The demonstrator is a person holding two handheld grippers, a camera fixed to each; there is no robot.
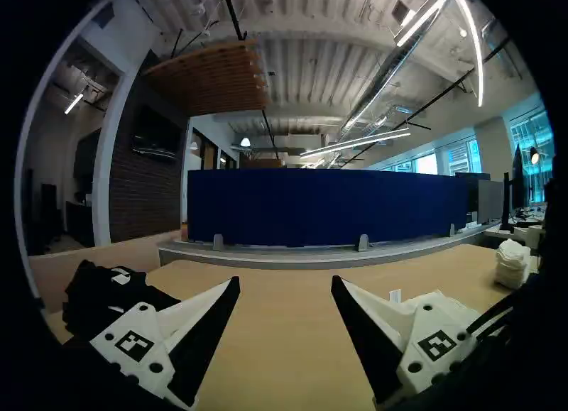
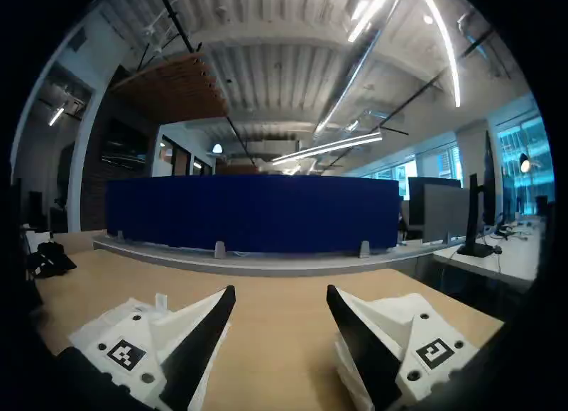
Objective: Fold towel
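In the left gripper view a lumpy white cloth, likely the towel (image 1: 512, 262), lies on the wooden table (image 1: 284, 340) at the far right. My left gripper (image 1: 284, 283) is open over bare tabletop with nothing between its fingers. In the right gripper view my right gripper (image 2: 278, 292) is also open, low above the table (image 2: 277, 326). A strip of white ribbed material (image 2: 343, 368) shows beside its right-hand finger. I cannot tell whether that strip is towel.
A black object with a white tag (image 1: 106, 294) lies close on the left, also seen farther off as the black object (image 2: 50, 258). A blue divider (image 1: 319, 205) on a grey rail closes the table's far side. Desks with monitors (image 2: 476, 219) stand to the right.
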